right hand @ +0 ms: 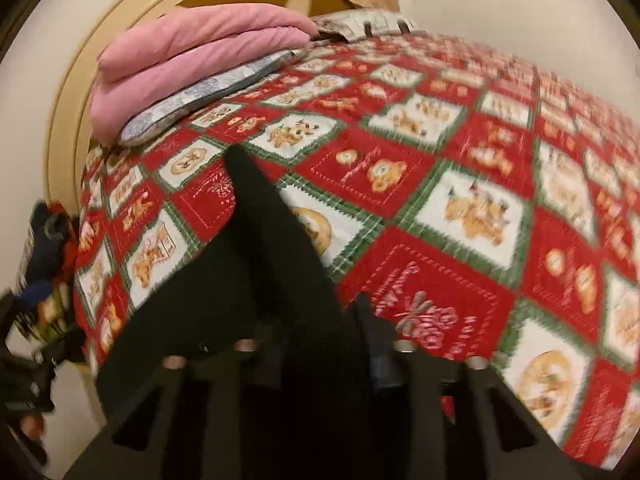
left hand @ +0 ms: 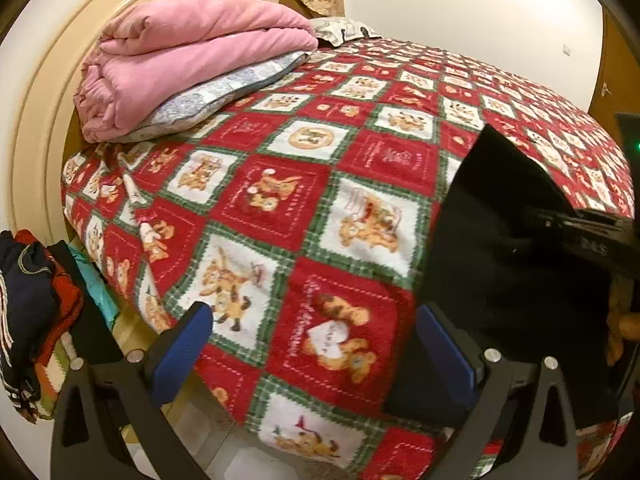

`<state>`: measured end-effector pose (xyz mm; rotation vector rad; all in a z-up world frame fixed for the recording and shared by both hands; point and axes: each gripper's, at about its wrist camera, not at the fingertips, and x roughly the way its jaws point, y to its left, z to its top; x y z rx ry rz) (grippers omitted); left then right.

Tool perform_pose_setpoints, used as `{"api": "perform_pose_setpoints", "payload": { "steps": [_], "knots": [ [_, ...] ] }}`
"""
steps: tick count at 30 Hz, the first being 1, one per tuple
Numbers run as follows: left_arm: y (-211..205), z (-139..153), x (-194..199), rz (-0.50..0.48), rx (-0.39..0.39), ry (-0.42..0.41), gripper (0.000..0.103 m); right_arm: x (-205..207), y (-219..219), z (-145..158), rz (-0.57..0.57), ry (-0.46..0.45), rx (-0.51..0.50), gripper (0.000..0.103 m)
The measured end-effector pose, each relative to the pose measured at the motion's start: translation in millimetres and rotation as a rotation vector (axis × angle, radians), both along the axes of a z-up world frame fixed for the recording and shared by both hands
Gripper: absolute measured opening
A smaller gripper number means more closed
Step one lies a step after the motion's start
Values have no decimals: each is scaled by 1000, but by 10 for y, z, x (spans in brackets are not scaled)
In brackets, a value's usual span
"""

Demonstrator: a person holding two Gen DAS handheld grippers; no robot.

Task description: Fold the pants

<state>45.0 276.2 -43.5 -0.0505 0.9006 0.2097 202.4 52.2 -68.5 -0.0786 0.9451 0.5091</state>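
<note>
Red-and-white bear-print quilt (left hand: 304,184) covers the bed; black pants (right hand: 240,280) drape in a dark peak at its near edge, pinched by the right gripper (right hand: 316,344), while the left gripper (left hand: 316,344) gapes wide, empty.

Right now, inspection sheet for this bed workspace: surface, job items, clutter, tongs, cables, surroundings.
Surface: bed under a red, white and green teddy-bear patchwork quilt, mostly bare.
Job's things: black fabric pants lying over the quilt's near edge.
Clutter: folded pink blanket stacked on a grey-white patterned pillow at the head end; pile of dark blue and red clothes beside the bed.
Grippers: left tongs open, blue pads apart, holding nothing; right tongs look shut on the pants, though the right wrist view is blurred.
Cables: nothing seen.
Surroundings: cream curved headboard, white wall, wooden door at the right.
</note>
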Motion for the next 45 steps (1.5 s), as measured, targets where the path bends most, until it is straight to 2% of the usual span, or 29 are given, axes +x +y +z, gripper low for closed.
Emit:
{"api": "perform_pose_setpoints", "payload": {
  "steps": [2, 6, 8, 10, 13, 17, 19, 20, 22, 24, 26, 28, 32, 35, 39, 41, 43, 45],
  "knots": [
    [42, -5, -24, 8, 4, 3, 103, -113, -11, 130, 11, -45, 36, 9],
    [173, -20, -104, 38, -2, 8, 103, -675, 68, 467, 120, -203, 40, 9],
    [246, -24, -166, 59, -3, 10, 103, -994, 111, 552, 177, -258, 7, 9],
    [308, -21, -246, 76, -8, 7, 103, -1333, 253, 487, 240, -319, -60, 9],
    [362, -27, -334, 95, -15, 9, 103, -1604, 340, 285, 279, -317, -94, 9],
    [379, -21, -432, 113, -14, 12, 103, -1883, 403, -34, 314, -266, -147, 10],
    [378, -12, -459, 122, -12, 10, 103, -1946, 359, -109, 295, -227, -142, 10],
    [376, -8, -473, 120, -15, 8, 103, -1964, 305, -96, 283, -211, -119, 12],
    [358, 0, -491, 113, -16, 3, 103, -2043, 183, -41, 272, -180, -55, 26],
    [333, -1, -495, 103, -16, 2, 103, -2165, 5, 63, 257, -146, 63, 58],
    [296, -9, -483, 91, -19, 5, 103, -2334, -223, 186, 225, -140, 175, 69],
    [241, -13, -462, 78, -33, 6, 103, -2478, -361, 240, 205, -142, 197, 69],
    [17, 55, -399, 24, -56, -23, 103, -2625, -741, 250, 58, -150, 141, 69],
    [-263, 74, -302, -39, -43, -33, 103, -2668, -1207, 301, -111, -135, 185, 69],
    [-599, -9, -125, -98, -39, -8, 103, -2769, -1885, 423, -350, -159, 234, 69],
    [-722, -84, -49, -100, -17, 3, 103, -2796, -2154, 467, -429, -169, 249, 69],
    [-796, -232, 38, -80, 22, 54, 103, -2810, -2449, 513, -518, -174, 254, 69],
    [-804, -346, 41, -67, 17, 71, 103, -2820, -2717, 533, -602, -174, 248, 68]
  ]
}}
